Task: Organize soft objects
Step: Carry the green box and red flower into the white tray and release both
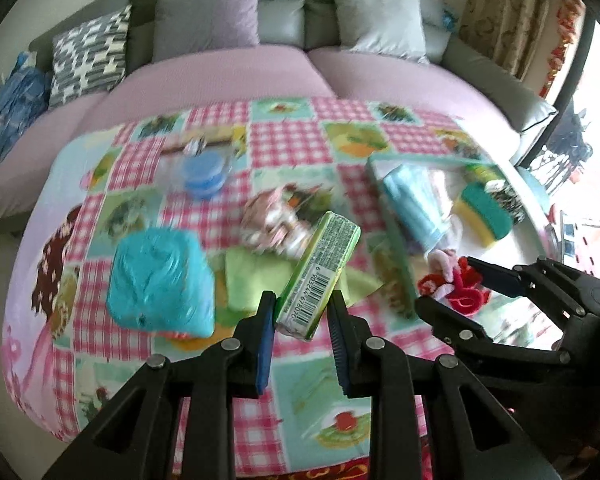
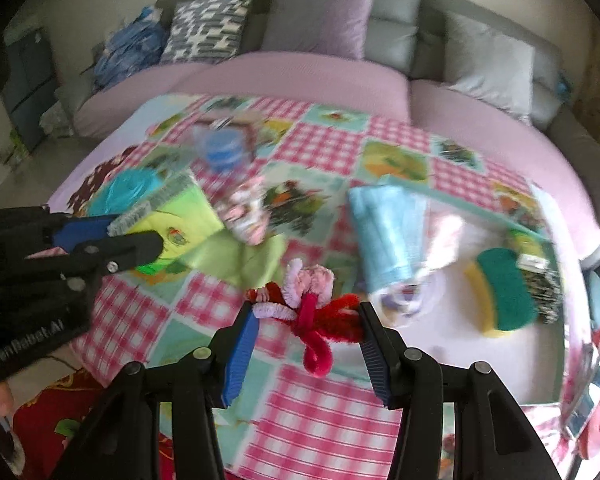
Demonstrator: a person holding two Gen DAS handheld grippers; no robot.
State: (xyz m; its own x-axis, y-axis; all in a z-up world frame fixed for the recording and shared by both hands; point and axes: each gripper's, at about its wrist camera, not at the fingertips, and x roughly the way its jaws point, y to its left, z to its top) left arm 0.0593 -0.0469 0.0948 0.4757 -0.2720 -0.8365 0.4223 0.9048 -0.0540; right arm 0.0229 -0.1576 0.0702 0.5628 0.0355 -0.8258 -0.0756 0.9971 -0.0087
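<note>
My left gripper [image 1: 302, 304] is shut on the near end of a green tissue pack [image 1: 320, 272] with a barcode, held tilted above the patchwork tablecloth [image 1: 300, 140]. In the right wrist view the left gripper [image 2: 136, 232] and the tissue pack [image 2: 176, 224] appear at the left edge. My right gripper [image 2: 306, 312] is shut on a tangle of red and pink pipe cleaners [image 2: 320, 316], lifted off the cloth. From the left wrist view the right gripper [image 1: 446, 282] and the pipe cleaners [image 1: 466, 294] show at the right.
A white tray [image 2: 440, 344] at the right holds a folded blue cloth [image 2: 388, 232] and a green-yellow sponge [image 2: 504, 292]. On the table lie a teal bag [image 1: 160, 280], a green cloth [image 1: 252, 280], a pink floral pack [image 1: 276, 220] and a blue-lidded tub [image 1: 202, 176]. A sofa stands behind.
</note>
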